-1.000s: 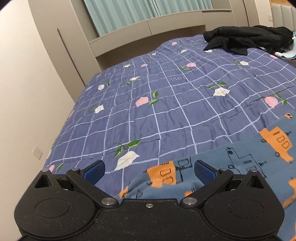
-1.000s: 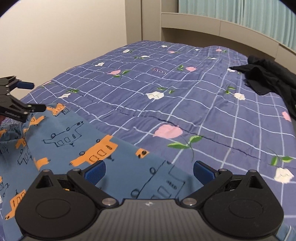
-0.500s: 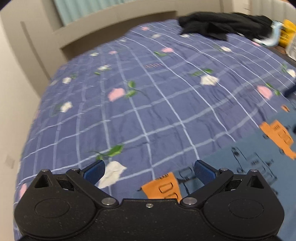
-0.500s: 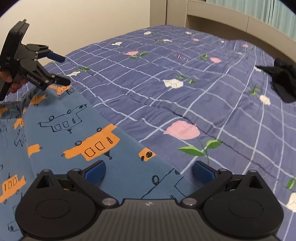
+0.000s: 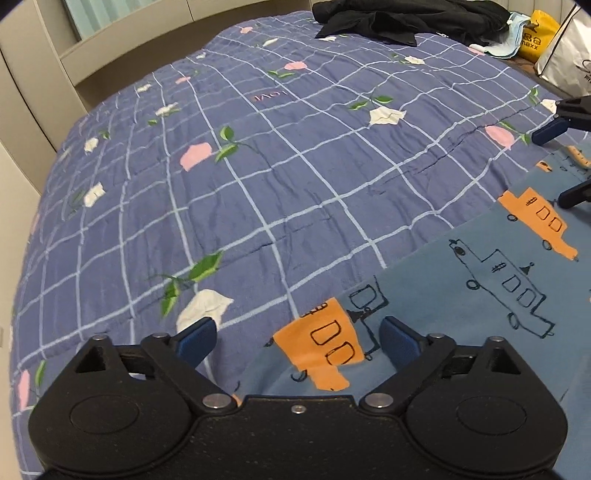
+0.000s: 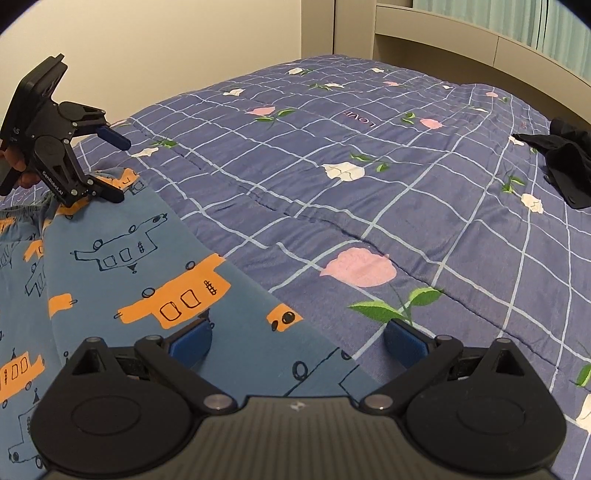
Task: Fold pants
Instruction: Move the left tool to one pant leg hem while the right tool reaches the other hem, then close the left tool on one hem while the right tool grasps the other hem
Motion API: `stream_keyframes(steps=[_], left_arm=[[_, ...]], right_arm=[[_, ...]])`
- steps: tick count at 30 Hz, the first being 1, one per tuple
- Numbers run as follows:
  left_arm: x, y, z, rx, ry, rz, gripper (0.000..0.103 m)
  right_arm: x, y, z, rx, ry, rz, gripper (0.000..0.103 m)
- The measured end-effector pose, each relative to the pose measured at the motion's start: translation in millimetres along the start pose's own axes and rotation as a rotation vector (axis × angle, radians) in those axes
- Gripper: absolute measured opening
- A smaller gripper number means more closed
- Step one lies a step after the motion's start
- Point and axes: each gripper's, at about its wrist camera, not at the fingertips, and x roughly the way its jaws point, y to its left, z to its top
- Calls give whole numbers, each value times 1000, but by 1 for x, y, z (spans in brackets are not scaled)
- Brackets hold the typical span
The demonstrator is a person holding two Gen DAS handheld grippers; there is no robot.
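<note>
Pants of blue-grey cotton printed with orange trucks and outlined vehicles [image 6: 122, 266] lie spread flat on a bed covered by a purple quilt with a white grid and pink and white flowers [image 6: 369, 177]. In the right wrist view the pants fill the lower left, and their long edge runs diagonally from about 5 o'clock, under the camera, up to 10 o'clock, where the gathered waistband sits.

Left tongs [image 6: 110, 166] show at 10 o'clock in that view, gaping wide with one blue pad above and one dark finger low, right at the waistband corner; whether the lower finger touches the cloth cannot be told. Right tongs [image 6: 295, 339] are also wide open and hold nothing. Their left pad hovers over the pants and their right pad over bare quilt, so the fabric edge passes between the jaws.

In the left wrist view, the left tongs likewise straddle an edge, with the pants stretching toward 3 o'clock.

Each tong seems lined up on one end of the same long edge, left nearer the waistband, right nearer the leg end. Gripping both ends would likely start a lengthwise fold.

A heap of black clothing [image 5: 406, 18] lies far off at 1 o'clock.
</note>
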Motion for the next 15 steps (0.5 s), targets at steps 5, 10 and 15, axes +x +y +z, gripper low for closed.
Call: stream_keyframes(steps=[5, 10, 15], left_arm=[[3, 5, 1, -58, 21, -53, 85], [1, 2, 2, -45, 21, -77, 72], [0, -2, 2, -46, 22, -112, 55]], right_arm=[[0, 3, 2, -24, 10, -1, 100], [0, 3, 2, -27, 15, 4, 98], [-1, 5, 3, -40, 17, 13, 91]])
